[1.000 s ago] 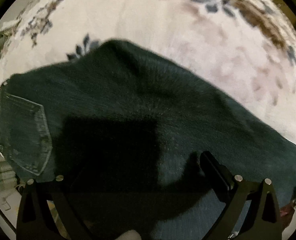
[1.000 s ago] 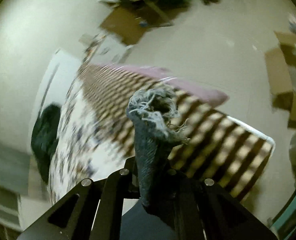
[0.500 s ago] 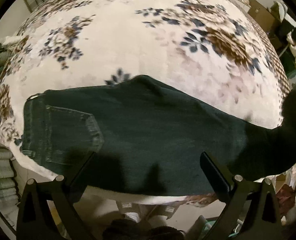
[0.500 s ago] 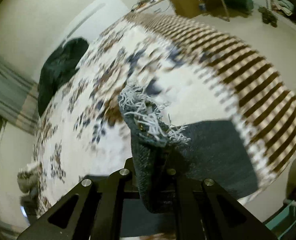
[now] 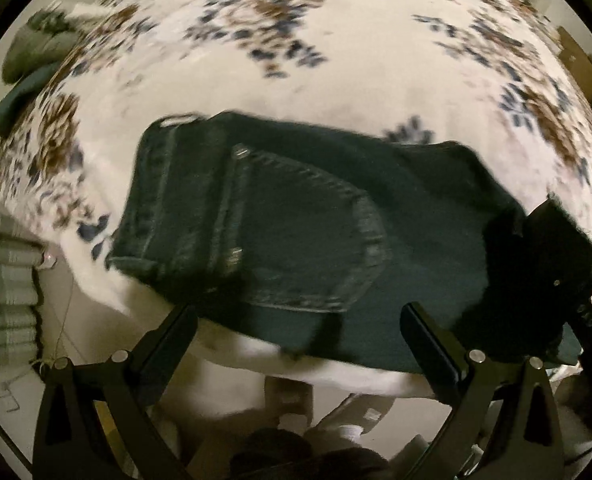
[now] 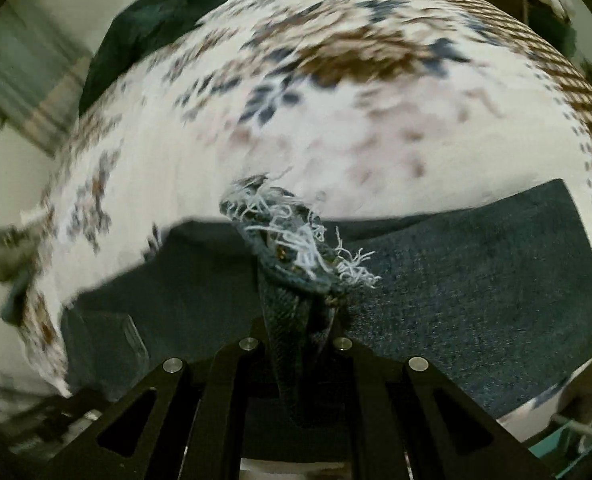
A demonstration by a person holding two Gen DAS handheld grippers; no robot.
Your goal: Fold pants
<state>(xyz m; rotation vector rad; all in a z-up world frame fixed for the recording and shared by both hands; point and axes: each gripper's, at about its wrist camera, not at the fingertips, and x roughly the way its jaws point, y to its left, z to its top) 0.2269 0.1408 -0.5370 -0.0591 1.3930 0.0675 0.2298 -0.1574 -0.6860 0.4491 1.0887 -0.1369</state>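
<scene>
Dark denim pants (image 5: 296,232) lie flat on a floral blanket (image 5: 335,80), waistband to the left and a back pocket (image 5: 315,240) facing up. My left gripper (image 5: 296,316) hangs open above the pants' near edge and the bed's edge, with nothing between its fingers. In the same view my right gripper (image 5: 547,272) shows as a dark shape at the right, over the leg end. In the right wrist view my right gripper (image 6: 299,320) is shut on the frayed leg hem (image 6: 292,240), which it holds bunched above the spread denim (image 6: 475,280).
A dark green garment (image 6: 156,28) lies at the bed's far side, and folded green clothes (image 5: 36,52) at a far corner. The blanket has a brown striped border (image 6: 575,80). Plaid fabric (image 5: 4,280) and the floor (image 5: 96,360) lie below the bed's near edge.
My right gripper has swung from facing the room to over the bed, carrying the frayed hem above the pants. My left gripper has drawn back and up toward the waistband end.
</scene>
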